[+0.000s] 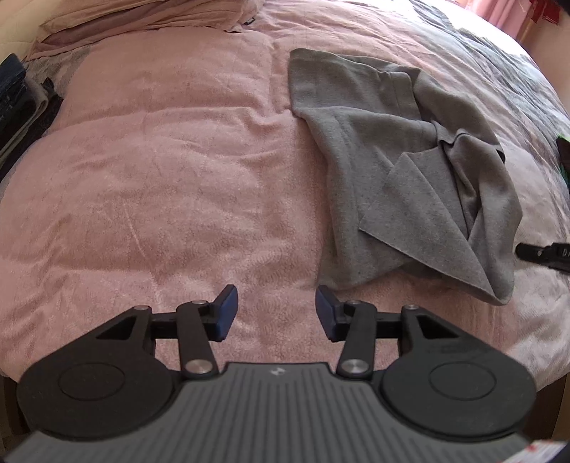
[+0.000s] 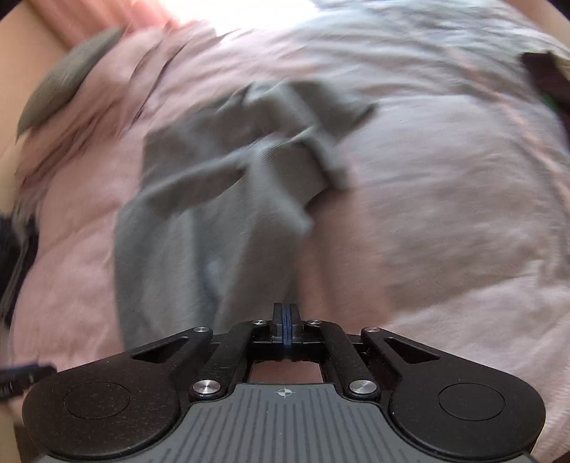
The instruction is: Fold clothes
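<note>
**Soft grey shirt, crumpled on the bed, waiting to be spread**

The shirt (image 1: 399, 149) lies right of centre in the left wrist view, on the pink blanket (image 1: 160, 185) that covers the bed. It looks like a light knit: limp, no stiffness, not slippery and not fragile. It will likely sag and drag if lifted at one point, so a two-point hold along one edge suits it best. Good places are the near hem at lower centre-right of the frame and the loose triangular flap at lower right, where single layers stand free of the bedding.

The left claw (image 1: 276, 308) is spread, with nothing between its pads, above bare blanket just left of the shirt's near edge. The right claw (image 2: 285, 320) is pressed together; no cloth shows between its pads, though the shirt (image 2: 199, 220) lies just ahead of it to the left, and that view is blurred.

Pillows (image 1: 135, 17) sit at upper left, a dark stack of clothes (image 1: 21, 103) at the left edge. Nothing blocks the shirt; the plush blanket could get pinched along with it.
</note>
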`<state>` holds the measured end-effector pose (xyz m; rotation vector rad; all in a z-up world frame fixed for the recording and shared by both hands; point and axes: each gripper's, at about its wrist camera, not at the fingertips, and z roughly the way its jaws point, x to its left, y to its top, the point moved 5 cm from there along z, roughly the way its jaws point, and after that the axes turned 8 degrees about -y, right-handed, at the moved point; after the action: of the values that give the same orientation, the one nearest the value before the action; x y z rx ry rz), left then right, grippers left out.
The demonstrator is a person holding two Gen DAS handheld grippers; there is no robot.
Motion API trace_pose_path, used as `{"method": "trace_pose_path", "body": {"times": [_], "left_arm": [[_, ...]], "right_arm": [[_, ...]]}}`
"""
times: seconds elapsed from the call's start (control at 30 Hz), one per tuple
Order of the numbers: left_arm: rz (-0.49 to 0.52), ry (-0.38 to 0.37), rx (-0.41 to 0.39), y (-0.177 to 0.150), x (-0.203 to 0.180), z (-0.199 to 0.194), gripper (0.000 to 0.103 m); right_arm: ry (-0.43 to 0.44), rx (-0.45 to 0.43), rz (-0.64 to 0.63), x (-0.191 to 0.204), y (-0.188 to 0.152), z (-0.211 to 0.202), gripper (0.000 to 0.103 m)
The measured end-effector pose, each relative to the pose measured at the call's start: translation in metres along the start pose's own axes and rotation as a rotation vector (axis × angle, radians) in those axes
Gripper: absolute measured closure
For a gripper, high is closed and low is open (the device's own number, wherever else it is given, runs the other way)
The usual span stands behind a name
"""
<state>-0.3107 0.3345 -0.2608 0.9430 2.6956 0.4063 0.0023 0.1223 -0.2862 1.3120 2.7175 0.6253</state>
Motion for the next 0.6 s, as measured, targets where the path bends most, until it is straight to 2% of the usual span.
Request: {"method": "trace_pose_path", "body": {"times": [0.1, 0.17, 0.27, 0.3, 0.33, 0.37, 0.43, 0.53, 0.6], "left_arm": [[0.072, -0.018, 0.009, -0.006, -0.023, 0.014, 0.060], [0.132, -0.035, 0.016, -0.010, -0.041, 0.025, 0.060], [0.265, -0.036, 0.005, -0.017, -0.070, 0.045, 0.060], [0.328, -0.028, -0.007, -0.020, -0.082, 0.054, 0.060], [0.380, -0.016, -0.012, -0.022, -0.090, 0.060, 0.060], [0.446, 0.008, -0.016, -0.024, -0.100, 0.069, 0.060], [0.559, 0.048, -0.035, -0.026, -0.113, 0.084, 0.060], [0.662, 0.090, -0.057, -0.024, -0.123, 0.101, 0.062], [0.688, 0.096, -0.068, -0.017, -0.123, 0.109, 0.075]], "right_arm": [[-0.186, 0.072, 0.108, -0.084, -0.002, 0.010, 0.103], [-0.192, 0.124, 0.149, -0.128, -0.005, 0.010, 0.103], [-0.164, 0.158, 0.193, -0.156, -0.012, 0.001, 0.103], [-0.149, 0.166, 0.197, -0.157, -0.016, 0.000, 0.100], [-0.131, 0.169, 0.199, -0.155, -0.018, -0.001, 0.088], [-0.110, 0.168, 0.198, -0.152, -0.020, -0.001, 0.071], [-0.073, 0.174, 0.190, -0.132, -0.025, 0.000, 0.059], [-0.026, 0.198, 0.163, -0.108, -0.026, 0.005, 0.059], [0.012, 0.195, 0.131, -0.094, -0.026, 0.004, 0.059]]}}
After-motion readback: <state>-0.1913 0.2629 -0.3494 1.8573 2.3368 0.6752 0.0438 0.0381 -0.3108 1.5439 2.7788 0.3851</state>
